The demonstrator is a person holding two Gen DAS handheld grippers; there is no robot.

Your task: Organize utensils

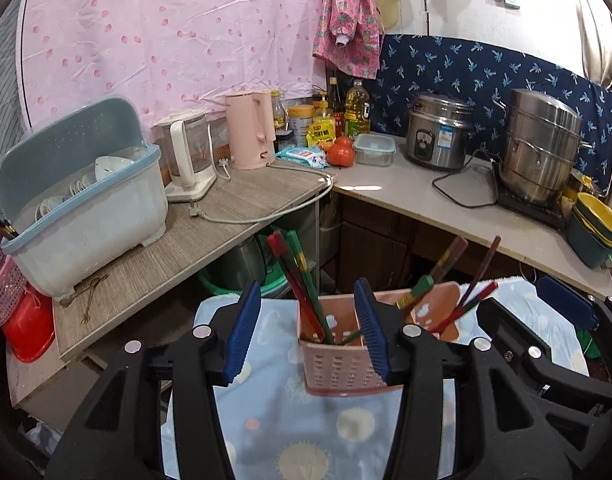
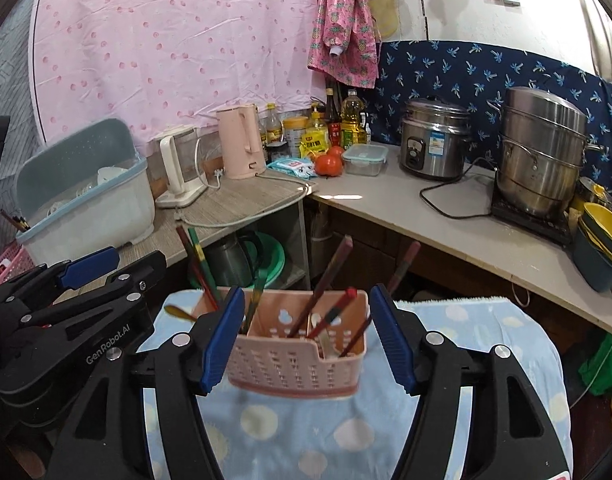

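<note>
The pink utensil basket point(image 2: 296, 350) stands on the blue towel point(image 2: 345, 432), near its far edge. Chopsticks point(image 2: 325, 292) already stand inside. The left gripper point(image 1: 306, 336) and right gripper point(image 2: 306, 338) are wide open, holding nothing. Little looks left.

A: Both views are bright and even, lit softly from above; shadows under the pot point(image 1: 539, 148) and the rice cooker point(image 1: 437, 132) are faint.

B: Any glare?

A: A white glint lies on the table point(image 1: 357, 188) near the corner, and the steel pot shows pale streaks. The top right wall is nearly washed out.

B: Sharpness?

A: The middle is crisp. The near blue cloth point(image 2: 345, 432) is soft, and the pink basket point(image 2: 294, 364) looks slightly smeared in the right view.

B: Edges?

A: Strong fisheye bending; table lines curve, and black vignette fills the corners.
</note>
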